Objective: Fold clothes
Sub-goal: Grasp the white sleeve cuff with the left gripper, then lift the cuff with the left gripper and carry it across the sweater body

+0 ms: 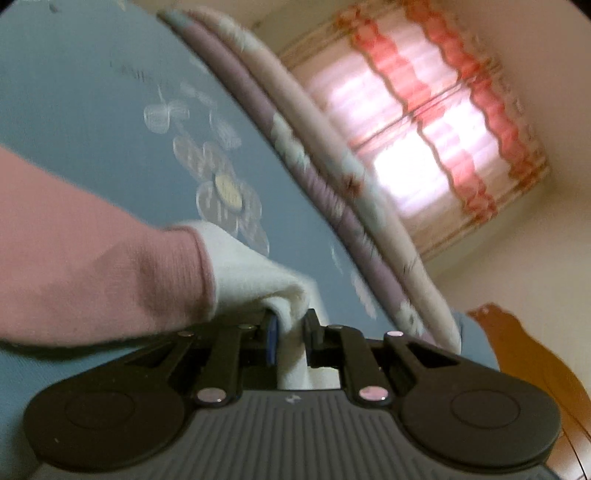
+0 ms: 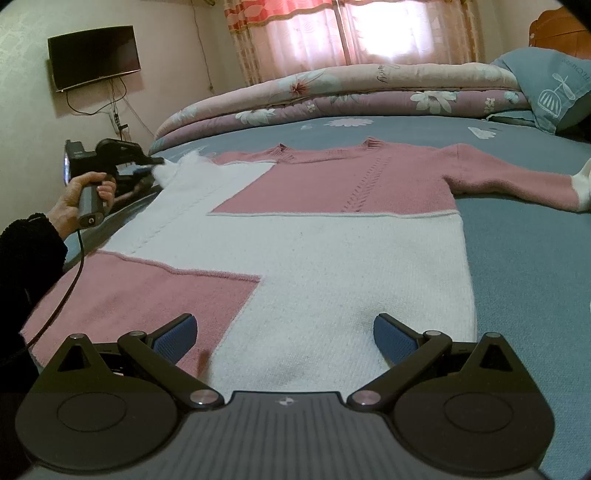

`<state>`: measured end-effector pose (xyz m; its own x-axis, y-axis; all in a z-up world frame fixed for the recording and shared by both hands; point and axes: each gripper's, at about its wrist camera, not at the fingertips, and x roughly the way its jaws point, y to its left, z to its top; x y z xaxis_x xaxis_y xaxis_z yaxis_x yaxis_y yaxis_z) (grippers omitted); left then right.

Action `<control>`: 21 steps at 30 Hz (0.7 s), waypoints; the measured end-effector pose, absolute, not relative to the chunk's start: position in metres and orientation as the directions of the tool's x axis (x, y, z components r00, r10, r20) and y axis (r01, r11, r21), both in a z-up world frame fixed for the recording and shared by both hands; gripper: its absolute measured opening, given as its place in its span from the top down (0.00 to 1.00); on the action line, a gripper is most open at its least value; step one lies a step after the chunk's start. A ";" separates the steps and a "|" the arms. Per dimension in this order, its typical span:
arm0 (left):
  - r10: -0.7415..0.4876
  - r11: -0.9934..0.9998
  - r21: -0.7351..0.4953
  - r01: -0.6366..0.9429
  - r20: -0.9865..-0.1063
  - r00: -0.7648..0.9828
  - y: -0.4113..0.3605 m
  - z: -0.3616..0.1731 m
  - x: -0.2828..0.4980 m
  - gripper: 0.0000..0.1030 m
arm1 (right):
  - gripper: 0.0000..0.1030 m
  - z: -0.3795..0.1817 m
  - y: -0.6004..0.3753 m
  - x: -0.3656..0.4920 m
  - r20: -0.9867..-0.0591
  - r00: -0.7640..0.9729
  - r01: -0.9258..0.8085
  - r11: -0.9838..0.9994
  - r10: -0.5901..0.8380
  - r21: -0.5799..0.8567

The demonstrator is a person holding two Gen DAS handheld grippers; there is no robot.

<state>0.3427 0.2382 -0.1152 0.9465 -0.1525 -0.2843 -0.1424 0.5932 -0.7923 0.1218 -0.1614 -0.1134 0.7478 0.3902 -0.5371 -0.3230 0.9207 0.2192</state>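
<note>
The left gripper pinches the white cuff of the pink-and-white sweater, which lies flat on the blue bedsheet. The right gripper hangs wide open over the sweater's hem, holding nothing. A rolled floral quilt lies beyond the collar, a blue pillow beside it, curtains and a wall television behind.

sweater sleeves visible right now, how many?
2. One sleeve lies stretched out flat on the bed. The other sleeve is pinched at its white cuff by the left gripper.
</note>
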 end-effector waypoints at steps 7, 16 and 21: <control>-0.167 0.567 -0.795 -0.214 -0.365 0.916 0.254 -0.129 0.354 0.88 | 0.00 -0.114 -0.162 0.122 -0.536 0.748 -0.323 0.920 0.391 0.221; -0.424 0.542 -0.823 -0.173 -0.445 0.788 0.238 -0.125 0.366 0.37 | 0.00 -0.115 -0.165 0.123 -0.527 0.749 -0.323 0.916 0.401 0.238; -0.436 0.588 -0.791 -0.168 -0.485 0.758 0.229 -0.124 0.365 0.37 | 0.00 -0.115 -0.165 0.124 -0.525 0.749 -0.323 0.915 0.404 0.242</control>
<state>0.3647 0.2286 -0.1244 0.7580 -0.4360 -0.4852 -0.1679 0.5884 -0.7910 0.1236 -0.1648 -0.1148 0.7495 0.4036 -0.5248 -0.3230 0.9149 0.2423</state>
